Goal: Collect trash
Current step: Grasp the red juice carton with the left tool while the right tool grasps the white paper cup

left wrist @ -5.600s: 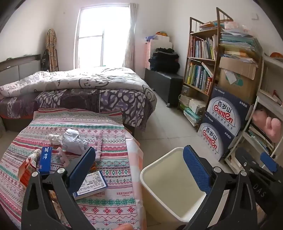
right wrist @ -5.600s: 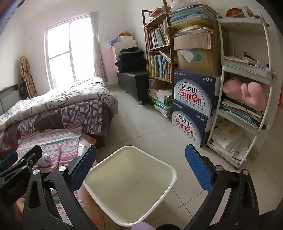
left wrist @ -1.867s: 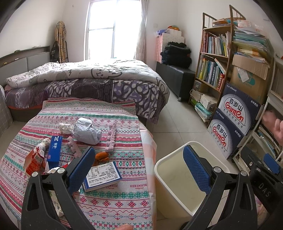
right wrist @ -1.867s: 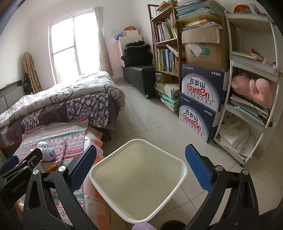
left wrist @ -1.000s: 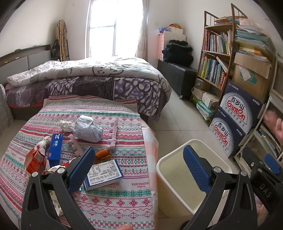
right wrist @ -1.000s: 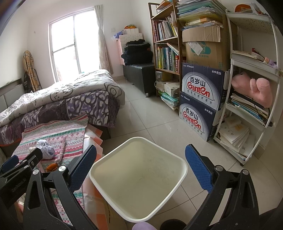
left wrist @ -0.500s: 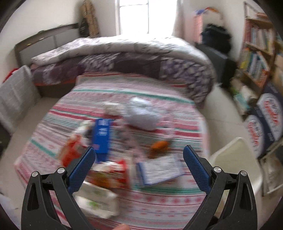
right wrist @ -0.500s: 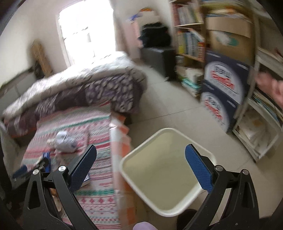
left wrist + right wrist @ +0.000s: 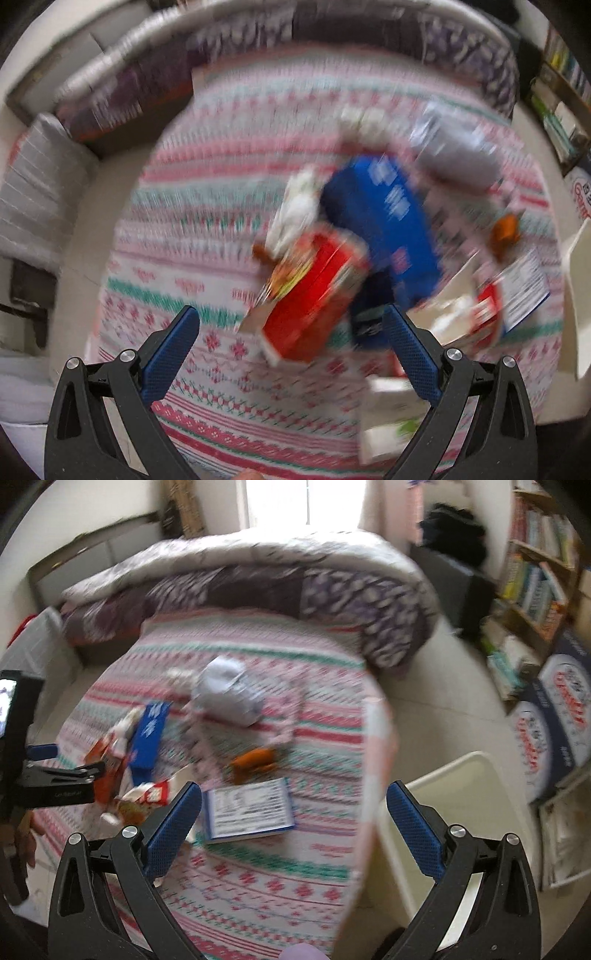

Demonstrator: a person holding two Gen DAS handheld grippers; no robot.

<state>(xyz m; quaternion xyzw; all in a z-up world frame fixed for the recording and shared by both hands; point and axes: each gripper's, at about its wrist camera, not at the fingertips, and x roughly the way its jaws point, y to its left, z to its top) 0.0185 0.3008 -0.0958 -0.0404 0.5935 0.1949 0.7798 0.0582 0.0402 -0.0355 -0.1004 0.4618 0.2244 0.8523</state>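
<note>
Litter lies on a table with a striped patterned cloth [image 9: 295,867]. In the blurred left wrist view a red carton [image 9: 314,295] and a blue box [image 9: 384,218] sit just ahead of my open left gripper [image 9: 291,354], nothing between its fingers. A crumpled grey-white wad [image 9: 229,690], an orange scrap [image 9: 255,757], a blue-edged booklet [image 9: 249,808] and a red-white wrapper [image 9: 147,794] show in the right wrist view. My right gripper [image 9: 293,830] is open above the booklet. The cream bin [image 9: 454,812] stands on the floor right of the table. My left gripper [image 9: 62,771] appears at the left.
A bed with a purple patterned quilt [image 9: 277,572] lies behind the table. Bookshelves [image 9: 535,572] and blue printed boxes [image 9: 554,709] line the right wall. A white pack [image 9: 391,417] lies near the table's front edge. Bare tile floor [image 9: 443,672] runs between bed and shelves.
Both grippers have swung left and down, from over the bin to over the table. The left one now hangs close above the red carton and blue box. Both stay open.
</note>
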